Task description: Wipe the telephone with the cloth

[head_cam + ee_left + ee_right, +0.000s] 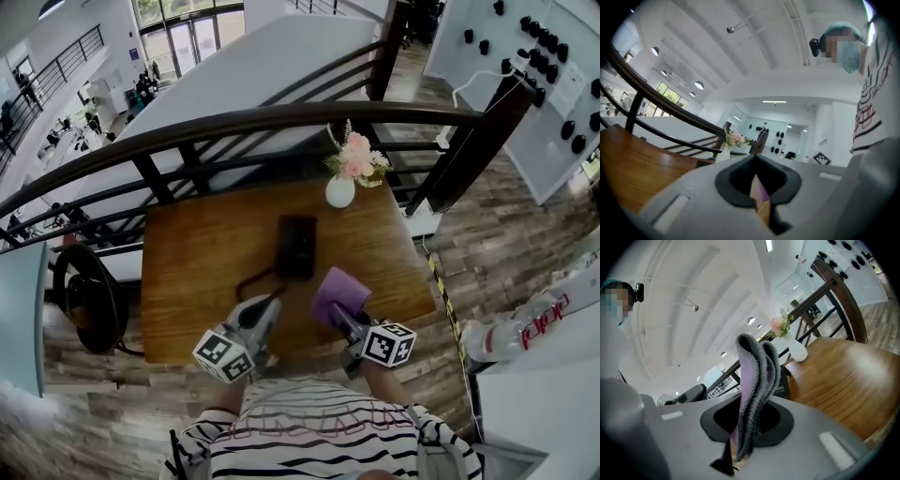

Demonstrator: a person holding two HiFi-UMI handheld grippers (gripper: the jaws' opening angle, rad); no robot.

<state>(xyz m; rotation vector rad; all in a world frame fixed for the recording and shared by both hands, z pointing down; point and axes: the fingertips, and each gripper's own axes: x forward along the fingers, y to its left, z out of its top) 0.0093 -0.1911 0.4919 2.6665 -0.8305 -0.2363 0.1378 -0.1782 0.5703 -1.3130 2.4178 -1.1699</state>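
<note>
**Cloth.** The cloth [757,380] is recorded as a purple and grey, nubby-textured piece. It is folded into several layers and pinched at its lower edge by the right hand-held gripper [751,425]. The free part stands above the jaws in soft folds. It is judged light, limp and compressible, and unlikely to slip from the grip. A broad fold should be presented to the work rather than an edge.

**Telephone.** The telephone [296,246] lies flat near the middle of the bench [197,244], just ahead of the cloth and not in contact with it. It is a dark, low, rectangular unit, and a dark cord [251,281] curves from its near-left side. It is judged rigid, smooth and fairly light, so it may slide under wiping pressure. It would best be steadied at a side edge, clear of the cord.

**Left hand-held gripper.** The left hand-held gripper [275,302] is held near the cord. Its jaws are pressed together and nothing is held between them.

**Surroundings.**
- The bench is of warm, grained wood with a smooth finish.
- A rounded white vase [339,191] of pink flowers [356,157] stands at the far edge. It is judged fragile and easily toppled.
- A dark curved railing [234,125] runs behind the bench.
</note>
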